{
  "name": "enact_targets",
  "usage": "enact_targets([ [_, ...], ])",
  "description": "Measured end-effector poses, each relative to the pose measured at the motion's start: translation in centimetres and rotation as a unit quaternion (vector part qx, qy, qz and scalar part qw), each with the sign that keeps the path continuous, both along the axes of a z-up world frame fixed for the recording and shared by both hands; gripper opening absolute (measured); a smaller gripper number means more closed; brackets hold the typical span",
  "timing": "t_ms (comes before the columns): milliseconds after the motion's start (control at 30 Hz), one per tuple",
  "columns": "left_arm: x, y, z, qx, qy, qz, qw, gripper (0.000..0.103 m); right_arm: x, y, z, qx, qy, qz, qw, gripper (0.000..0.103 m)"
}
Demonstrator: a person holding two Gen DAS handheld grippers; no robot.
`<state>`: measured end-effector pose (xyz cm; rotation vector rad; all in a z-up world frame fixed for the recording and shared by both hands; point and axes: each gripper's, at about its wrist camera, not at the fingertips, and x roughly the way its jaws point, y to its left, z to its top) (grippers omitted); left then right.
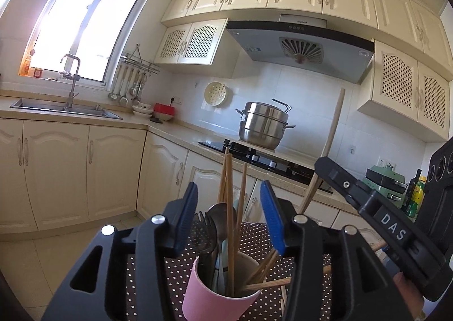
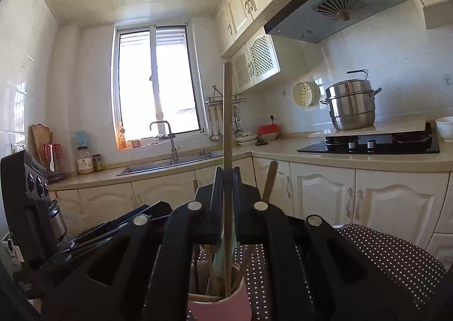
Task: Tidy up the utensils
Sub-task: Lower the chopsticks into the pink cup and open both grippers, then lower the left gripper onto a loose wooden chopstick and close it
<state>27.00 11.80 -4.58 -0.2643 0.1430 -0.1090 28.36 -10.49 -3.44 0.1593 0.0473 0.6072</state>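
Note:
A pink cup [image 1: 215, 298] stands on a dark polka-dot cloth [image 1: 158, 278] and holds wooden chopsticks [image 1: 230, 207], a metal spoon [image 1: 219, 219] and a dark fork [image 1: 204, 233]. My left gripper [image 1: 229, 216] is open, its blue pads [image 1: 187, 216] on either side of these utensils without pressing them. My right gripper [image 2: 228, 176] is shut on a long wooden stick [image 2: 228, 122] that stands upright with its lower end in the pink cup [image 2: 220, 306]. In the left wrist view the right gripper [image 1: 320, 162] comes in from the right, the wooden stick [image 1: 334, 128] slanting through it.
Behind runs an L-shaped counter with a sink [image 1: 65, 108] and tap under the window, a black hob [image 1: 263, 159] bearing a steel steamer pot [image 1: 266, 125], bowls and a red box [image 1: 163, 111] in the corner. Bottles [image 1: 416, 193] and a green appliance stand at the right.

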Motion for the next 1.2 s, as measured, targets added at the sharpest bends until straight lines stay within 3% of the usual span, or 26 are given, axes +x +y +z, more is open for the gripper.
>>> enact_targets([
  [200, -0.7, 0.2, 0.3, 0.001, 0.016, 0.003, 0.9999, 0.051, -0.3, 0.1, -0.1, -0.012, 0.021, -0.006, 1.0, 0.008],
  [267, -0.9, 0.1, 0.5, 0.004, 0.02, 0.002, 0.9998, 0.053, -0.6, 0.0, 0.0, -0.015, 0.023, -0.012, 1.0, 0.014],
  [333, -1.3, 0.0, 0.8, 0.005, 0.019, 0.001, 0.9998, 0.053, -1.0, -0.3, 0.1, -0.011, 0.022, -0.016, 1.0, 0.033],
  [733, -4.9, -1.6, 2.8, 0.02, 0.011, -0.016, 0.9996, 0.063, -4.7, -2.8, 1.2, -0.003, 0.012, -0.062, 0.998, 0.058],
  [1000, -6.2, -3.2, 0.7, 0.037, 0.075, -0.041, 0.9956, 0.065, -6.4, -6.7, -0.8, -0.011, 0.053, -0.105, 0.993, 0.061],
  [1200, -6.4, -4.5, -2.9, 0.05, 0.161, -0.085, 0.9821, 0.066, -6.3, -8.5, -5.1, -0.053, 0.138, -0.13, 0.98, 0.062],
])
